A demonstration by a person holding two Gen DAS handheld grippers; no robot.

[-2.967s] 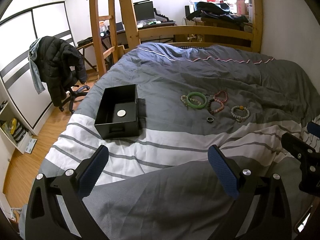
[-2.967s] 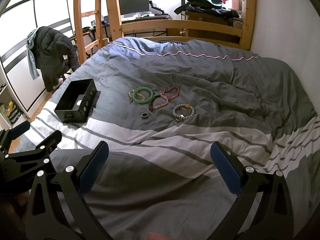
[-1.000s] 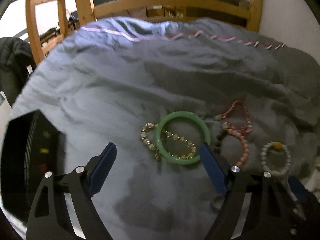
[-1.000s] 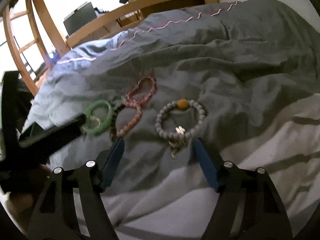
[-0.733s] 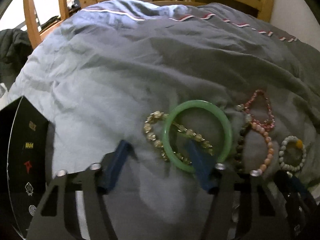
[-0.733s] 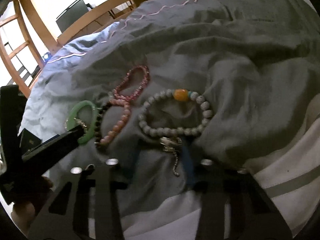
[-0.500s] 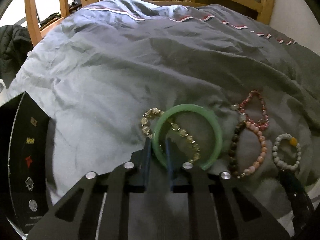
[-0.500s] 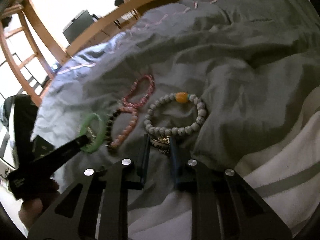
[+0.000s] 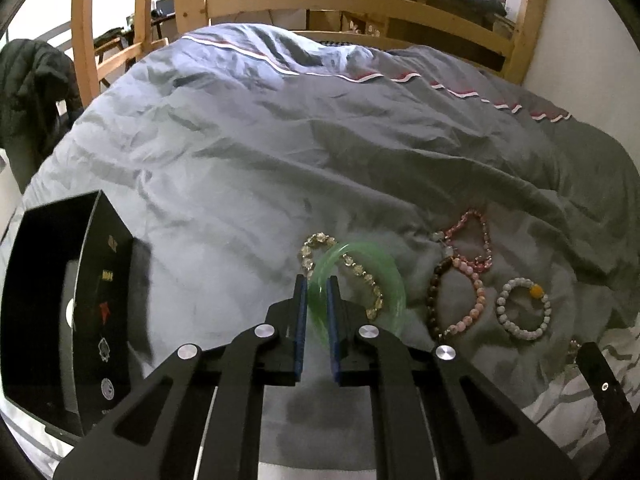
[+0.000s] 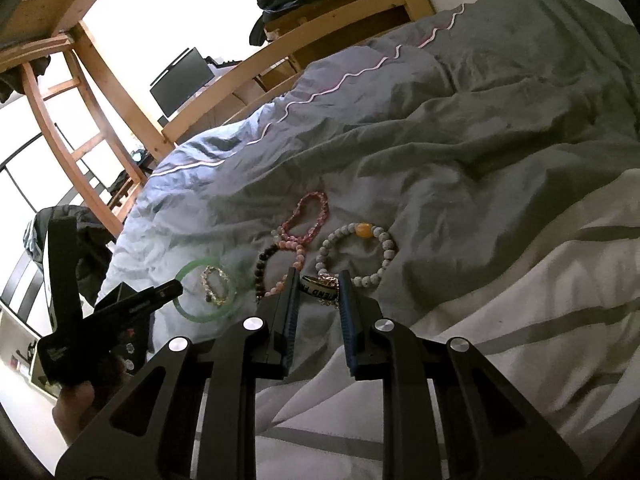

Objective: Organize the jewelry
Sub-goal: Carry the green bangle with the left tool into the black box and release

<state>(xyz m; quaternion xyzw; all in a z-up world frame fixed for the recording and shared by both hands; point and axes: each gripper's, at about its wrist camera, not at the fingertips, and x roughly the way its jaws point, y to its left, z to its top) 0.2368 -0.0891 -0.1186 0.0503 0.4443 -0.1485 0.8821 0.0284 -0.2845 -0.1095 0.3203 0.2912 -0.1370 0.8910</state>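
The left gripper (image 9: 317,308) has its two blue-padded fingers pressed on the near rim of the smooth translucent green bangle (image 9: 384,276), so this bangle is gripped, with its far side tilted up from the grey duvet (image 9: 280,152). A bracelet of pale golden beads (image 9: 352,268) lies through the ring of the bangle, just beyond the fingertips.

The right gripper (image 10: 319,292) is closed on a dark ring-shaped band with white letters (image 10: 316,291), which sits between its pads together with a small golden chain piece (image 10: 328,281). On the band I can read only part of the writing, something like "END"; the rest is hidden. Just beyond these fingers lies the bracelet of white-grey beads with one orange bead (image 10: 357,254), and to the left of the fingertips the pink and dark brown bead bracelet (image 10: 280,264) and the dark pink bead bracelet (image 10: 308,216).

The open black rectangular box (image 9: 60,320) is well to the left of the left fingers. Its inner wall carries small printed symbols, too small to read. I see only a pale round spot inside it, so I judge the task is at the beginning: two pieces are picked, none is stored yet, and four bracelets remain on the duvet
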